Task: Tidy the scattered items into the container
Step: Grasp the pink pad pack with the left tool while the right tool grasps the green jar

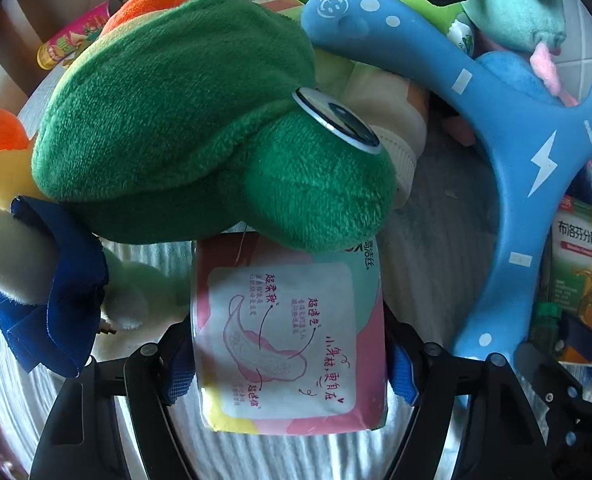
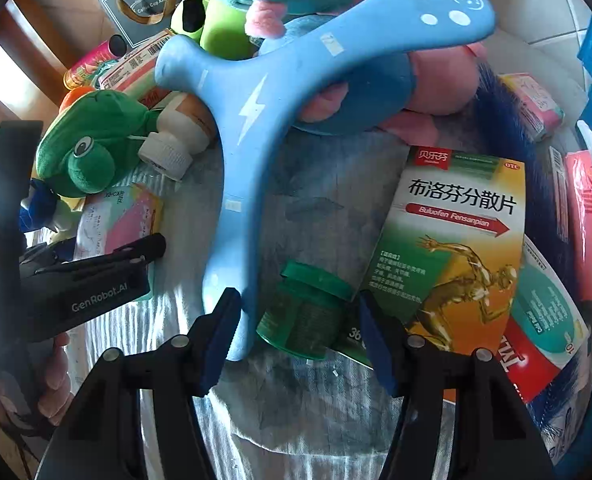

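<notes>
A: So where's it at? The pink pad packet (image 1: 288,336) sits low centre in the left wrist view, squeezed between the left gripper (image 1: 292,364) jaws, blue pads pressed on both its sides. Its top end is tucked under the green frog plush (image 1: 200,120).

B: Looks like a pick in hand to me. Can't say if it's being lifted or set down, though. And I can't make out any container for sure, so where it goes next is a guess.

A: Right gripper (image 2: 296,344) jaws are wide apart, holding nothing. A green-capped bottle (image 2: 307,312) lies between them, low centre of that view.

B: If that's the target, the jaws need to close on it without catching the blue boomerang toy (image 2: 256,120) just left of it, or the ibuprofen box (image 2: 451,240) at right.

A: Count: one frog, one boomerang, one green bottle, one white bottle (image 2: 176,140). Everything's on a pale striped cloth (image 2: 296,412).
</notes>
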{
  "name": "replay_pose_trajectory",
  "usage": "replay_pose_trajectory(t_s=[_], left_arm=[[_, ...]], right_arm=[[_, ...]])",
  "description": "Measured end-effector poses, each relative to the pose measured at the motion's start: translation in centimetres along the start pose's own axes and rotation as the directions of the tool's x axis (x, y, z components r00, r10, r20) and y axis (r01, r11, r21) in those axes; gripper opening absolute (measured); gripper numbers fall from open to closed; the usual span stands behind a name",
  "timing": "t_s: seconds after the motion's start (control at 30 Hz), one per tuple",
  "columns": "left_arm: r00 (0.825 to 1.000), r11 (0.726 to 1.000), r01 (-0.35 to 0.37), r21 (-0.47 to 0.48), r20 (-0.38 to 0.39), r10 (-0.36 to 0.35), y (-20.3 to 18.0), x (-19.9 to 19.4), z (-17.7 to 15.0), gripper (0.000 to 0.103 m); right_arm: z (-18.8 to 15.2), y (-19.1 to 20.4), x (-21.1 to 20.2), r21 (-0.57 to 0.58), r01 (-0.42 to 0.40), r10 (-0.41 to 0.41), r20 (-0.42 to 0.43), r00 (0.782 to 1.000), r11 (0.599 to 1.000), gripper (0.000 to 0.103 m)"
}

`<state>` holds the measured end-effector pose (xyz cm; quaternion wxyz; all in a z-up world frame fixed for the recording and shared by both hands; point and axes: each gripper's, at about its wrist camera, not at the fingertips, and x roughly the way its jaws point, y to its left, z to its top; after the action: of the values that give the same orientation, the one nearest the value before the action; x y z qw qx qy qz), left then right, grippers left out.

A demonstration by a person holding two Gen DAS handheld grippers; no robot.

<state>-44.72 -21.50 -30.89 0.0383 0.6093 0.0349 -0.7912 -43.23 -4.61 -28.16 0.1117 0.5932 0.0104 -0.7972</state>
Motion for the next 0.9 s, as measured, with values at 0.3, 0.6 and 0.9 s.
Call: replay_pose_trajectory(t_s=[0.3, 0.6, 0.9], left_arm=[[1.0, 0.999, 0.011, 0.047, -0.002, -0.011, -0.5, -1.4, -2.3, 0.068], [1.0, 0.997, 0.003, 0.077, -0.013, -0.002, -0.4, -2.6, -4.7, 0.069], [1.0, 0.996, -0.008, 0.092, -0.011, 0.01, -0.7, -3.4, -5.6, 0.069]], right_arm=[[-0.6, 0.4, 0.6, -0.007, -0.02, 0.02, -0.041, 0.999, 1.0, 0.058], [-3.0, -1.4, -1.7, 0.03, -0.064, 0.064, -0.012, 0.998, 0.998, 0.049], [-3.5, -0.5, 0.2, -0.016, -0.035, 0.034, -0.034, 0.999, 0.999, 0.043]])
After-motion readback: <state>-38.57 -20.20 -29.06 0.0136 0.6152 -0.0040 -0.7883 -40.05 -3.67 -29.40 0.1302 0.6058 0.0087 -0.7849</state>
